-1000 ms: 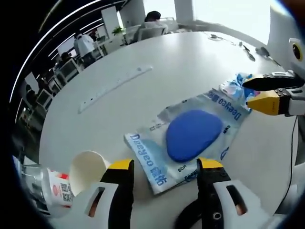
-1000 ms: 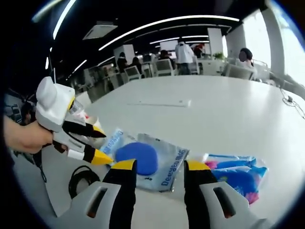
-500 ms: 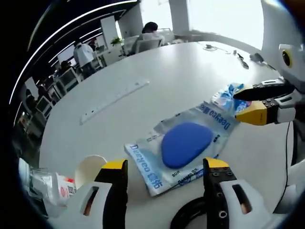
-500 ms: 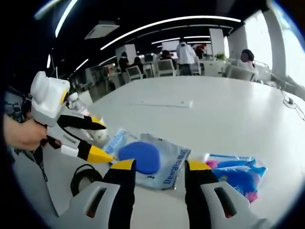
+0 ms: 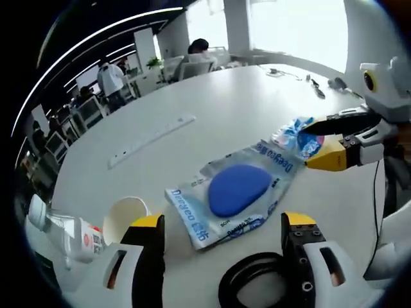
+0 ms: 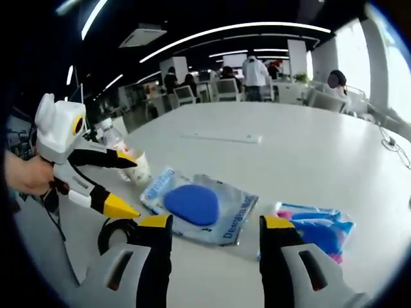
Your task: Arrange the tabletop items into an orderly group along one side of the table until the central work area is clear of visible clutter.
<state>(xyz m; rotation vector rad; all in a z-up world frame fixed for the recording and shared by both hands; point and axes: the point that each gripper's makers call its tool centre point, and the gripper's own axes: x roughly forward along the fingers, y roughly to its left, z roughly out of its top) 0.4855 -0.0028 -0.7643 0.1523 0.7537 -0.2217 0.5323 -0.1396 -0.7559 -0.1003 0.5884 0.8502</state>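
Office room w/ ceiling light strips, chairs and people standing far behind was the background; a big white round table (image 5: 257,102) carried the things.

Left gripper view: left hand-held gripper (image 5: 221,224) was low over the near table edge, jaws wide apart, holding nothing. Between and just beyond its jaws lay a clear plastic pack w/ blue letters and a blue oval pad inside (image 5: 234,192), flat on the table. A black cable coil (image 5: 257,298) lay at the near edge, between the jaws, touching or just beside the pack's near side. To the left a white paper cup (image 5: 122,215) lay on its side, mouth toward the camera, and beside it a clear plastic bottle w/ red-white label (image 5: 67,231), also lying. Beyond the pack, a colourful blue-pink packet (image 5: 295,135), close to the pack's far corner. The right hand-held gripper (image 5: 321,141) came in from the right, jaws apart, tips at this packet; cannot tell if they touched it. A long white strip (image 5: 151,131) lay further on the table, well apart from the rest.

Right gripper view: right hand-held gripper (image 6: 215,224) w/ jaws open, empty, the pad pack (image 6: 199,205) in front of it, the colourful packet (image 6: 314,228) to its right. The left hand-held gripper (image 6: 119,186), held by a hand (image 6: 26,176), was at the left, jaws apart, the cup (image 6: 138,167) and the cable coil (image 6: 115,231) near it.
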